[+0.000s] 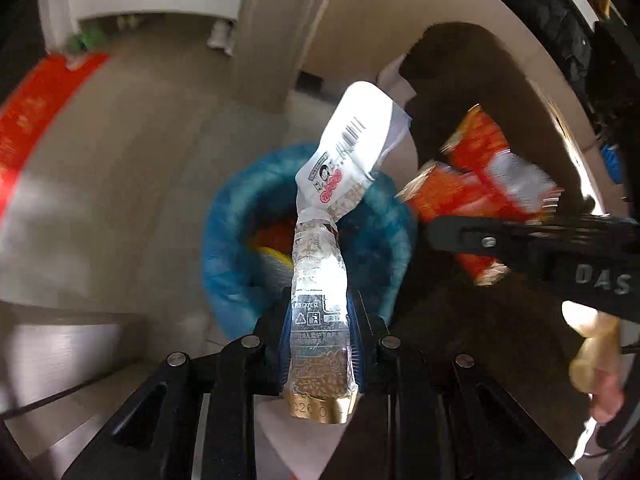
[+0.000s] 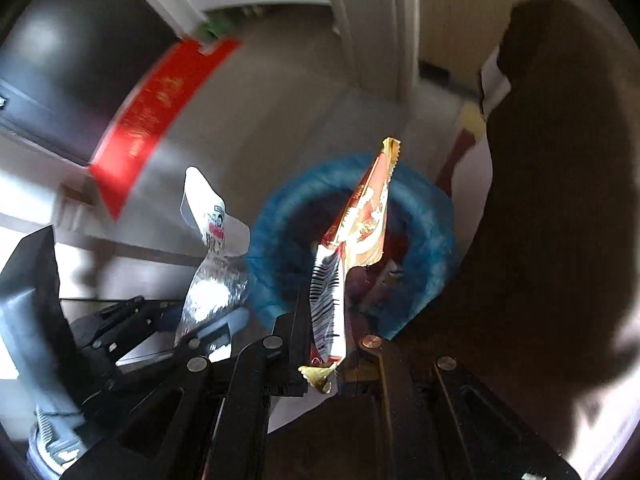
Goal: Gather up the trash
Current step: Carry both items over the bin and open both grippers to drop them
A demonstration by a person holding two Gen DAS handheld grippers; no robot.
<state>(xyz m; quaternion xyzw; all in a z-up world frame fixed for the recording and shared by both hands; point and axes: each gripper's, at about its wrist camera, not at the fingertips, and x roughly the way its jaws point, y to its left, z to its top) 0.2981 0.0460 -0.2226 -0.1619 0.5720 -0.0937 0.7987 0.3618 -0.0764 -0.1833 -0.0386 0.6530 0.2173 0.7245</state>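
Note:
My left gripper [image 1: 320, 320] is shut on a clear and white snack wrapper [image 1: 320, 280] that sticks up between its jaws. Below it stands a bin lined with a blue bag [image 1: 224, 256], with red and yellow trash inside. My right gripper [image 2: 324, 320] is shut on a red, white and gold wrapper [image 2: 360, 232], held over the same blue-lined bin [image 2: 424, 216]. In the left wrist view the right gripper [image 1: 432, 232] comes in from the right with its red wrapper [image 1: 480, 184]. In the right wrist view the left gripper [image 2: 188, 320] and its clear wrapper [image 2: 212, 280] show at the left.
A red banner [image 1: 36, 120] hangs on a dark door [image 2: 72, 72] to the left. A pale door frame [image 1: 272, 40] rises behind the bin. A large dark shape [image 2: 560, 220] fills the right side. A hand [image 1: 600, 360] shows at the right edge.

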